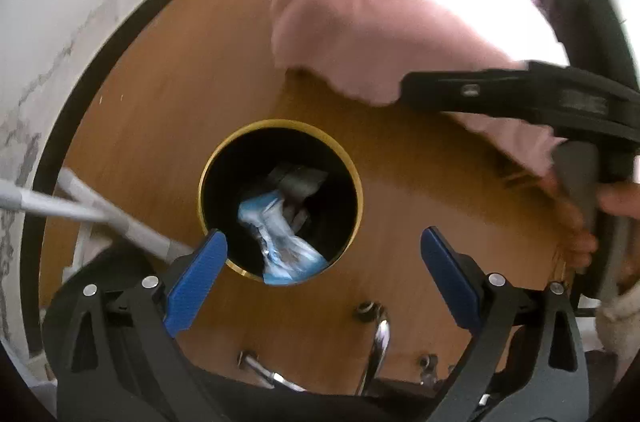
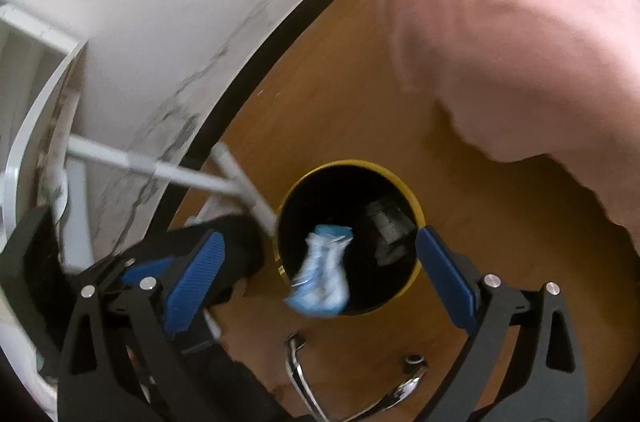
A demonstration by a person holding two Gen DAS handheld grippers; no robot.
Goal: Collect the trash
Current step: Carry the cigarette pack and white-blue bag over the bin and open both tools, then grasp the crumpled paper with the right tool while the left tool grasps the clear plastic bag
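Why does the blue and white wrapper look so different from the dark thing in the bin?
The blue and white wrapper is bright and crumpled; the dark thing is grey-black and blocky. The wrapper reaches over the bin rim at the near side; the dark thing sits deeper inside. Both are blurred, and both are in the same bin.

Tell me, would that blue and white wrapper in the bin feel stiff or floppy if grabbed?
Probably floppy: the wrapper looks crumpled and twisted, draped over the bin's gold rim. Likely light too, since it seems thin film. Its glossy patches suggest it could be slippery.
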